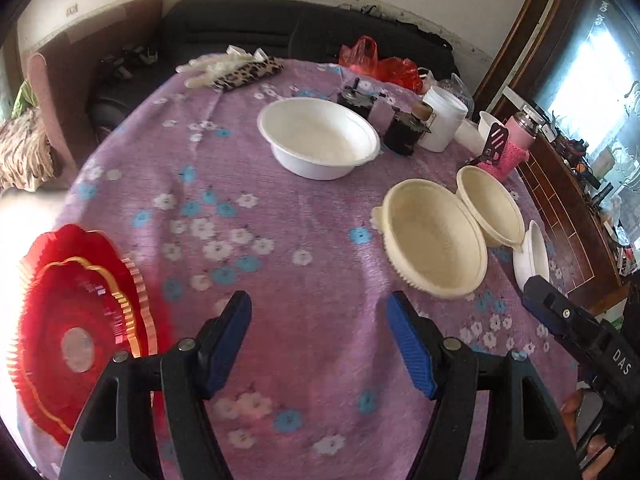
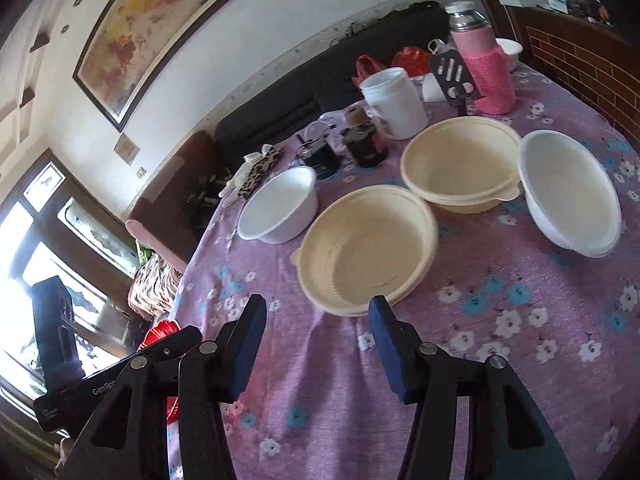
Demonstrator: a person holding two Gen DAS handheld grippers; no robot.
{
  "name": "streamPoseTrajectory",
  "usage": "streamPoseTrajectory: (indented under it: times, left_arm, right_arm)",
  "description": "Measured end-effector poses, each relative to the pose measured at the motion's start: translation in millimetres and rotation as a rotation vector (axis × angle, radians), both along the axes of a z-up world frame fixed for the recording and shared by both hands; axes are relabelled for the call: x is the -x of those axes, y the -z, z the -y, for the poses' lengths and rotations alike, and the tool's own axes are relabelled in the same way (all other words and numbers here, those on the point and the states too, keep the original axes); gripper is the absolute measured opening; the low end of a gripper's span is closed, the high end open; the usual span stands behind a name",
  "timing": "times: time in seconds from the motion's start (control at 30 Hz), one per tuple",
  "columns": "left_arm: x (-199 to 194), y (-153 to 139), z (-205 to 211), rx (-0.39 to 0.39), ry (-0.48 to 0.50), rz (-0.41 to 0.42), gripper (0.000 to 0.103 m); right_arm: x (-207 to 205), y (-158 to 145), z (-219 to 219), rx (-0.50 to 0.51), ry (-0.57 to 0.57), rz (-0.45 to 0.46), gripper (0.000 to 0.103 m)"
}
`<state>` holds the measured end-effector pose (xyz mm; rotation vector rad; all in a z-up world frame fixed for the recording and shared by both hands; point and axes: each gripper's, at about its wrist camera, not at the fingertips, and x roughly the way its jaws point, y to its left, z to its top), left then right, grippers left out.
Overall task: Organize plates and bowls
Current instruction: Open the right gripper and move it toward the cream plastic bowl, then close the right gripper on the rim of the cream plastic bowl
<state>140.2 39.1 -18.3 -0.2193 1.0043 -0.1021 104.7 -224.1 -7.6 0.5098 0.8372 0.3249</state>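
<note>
Two stacked red paper plates (image 1: 76, 320) lie at the table's left edge, left of my open, empty left gripper (image 1: 318, 308). A white bowl (image 1: 318, 136) sits far ahead. Two cream bowls (image 1: 434, 236) (image 1: 490, 204) touch at the right, with another white bowl (image 1: 532, 256) beyond them. In the right wrist view my open, empty right gripper (image 2: 318, 316) hovers just short of the near cream bowl (image 2: 366, 248); behind it are the second cream bowl (image 2: 460, 164), a white bowl (image 2: 570, 192) at the right and a white bowl (image 2: 278, 208) at the left.
A purple floral cloth (image 1: 280, 240) covers the round table. At its far side stand two dark jars (image 1: 402, 130), a white tub (image 1: 442, 122), a pink flask (image 1: 514, 140), a black spatula (image 1: 494, 142), red bags (image 1: 376, 62) and a leopard pouch (image 1: 248, 74). A sofa stands behind.
</note>
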Motion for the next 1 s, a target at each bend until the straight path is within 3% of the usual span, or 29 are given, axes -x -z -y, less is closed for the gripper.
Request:
streamPoseTrajectory:
  times: [0.33, 0.63, 0.83, 1.0]
  left_arm:
    - [-53.1, 21.7, 32.7, 0.009, -0.01, -0.052, 0.069]
    - [-65.9, 34.4, 37.1, 0.045, -0.014, -0.068, 0.069]
    - [-69.0, 38.9, 51.6, 0.0, -0.001, -0.053, 0.069]
    - [-74.2, 45.5, 53.0, 0.01, -0.001, -0.071, 0.069]
  right_arm:
    - [-48.4, 28.0, 40.9, -0.109, 0.057, -0.115, 0.058]
    - [-57.6, 40.6, 44.4, -0.094, 0.08, -0.103, 0.058]
    - [-61.2, 46.9, 49.1, -0.1, 0.1, -0.103, 0.058]
    - [-65.2, 53.9, 47.2, -0.096, 0.104, -0.119, 0.058]
